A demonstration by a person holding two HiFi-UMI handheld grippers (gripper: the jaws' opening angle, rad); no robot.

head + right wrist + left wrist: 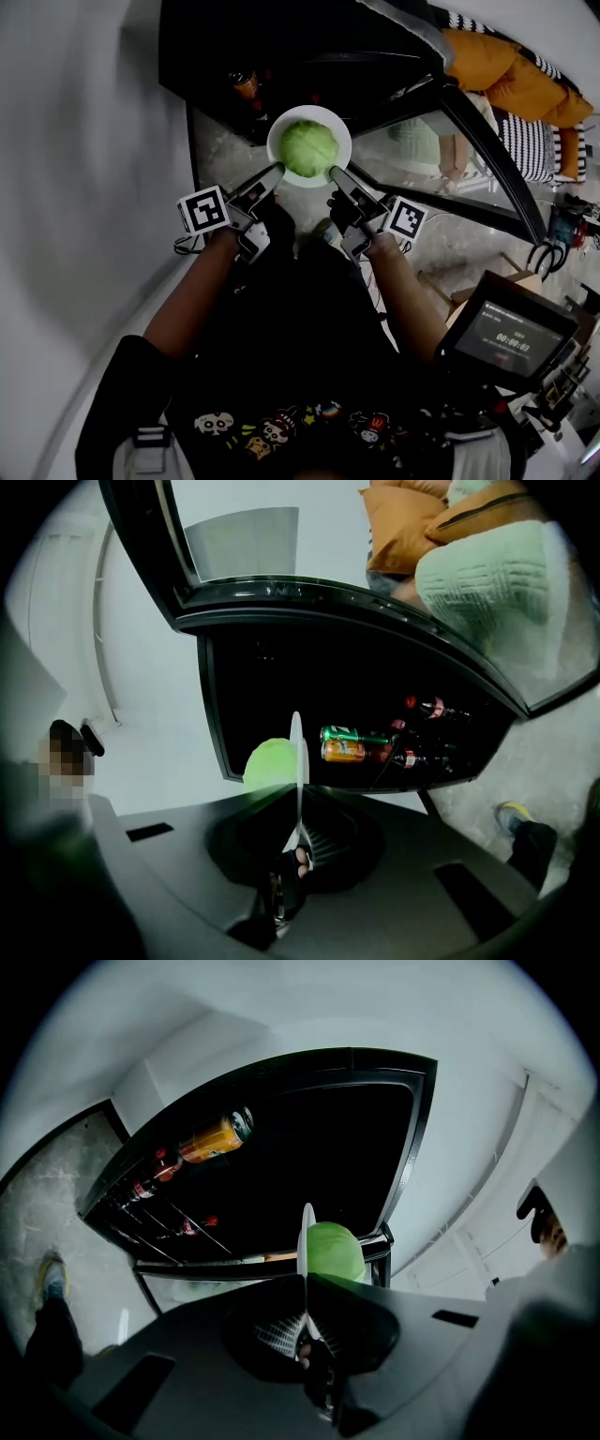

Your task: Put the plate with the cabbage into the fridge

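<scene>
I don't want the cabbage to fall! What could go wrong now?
1. The round cabbage looks loose on the plate; a tilt could roll it off.
2. The left gripper and right gripper pinch only the rim, so the plate might slip.
3. It could bump the cans inside the fridge.

pale green cabbage (308, 147) on white plate (339, 130); orange can (213, 1139); black fridge (309, 1138)

Glossy white plate (309, 137), matt cabbage (309, 148)
</scene>
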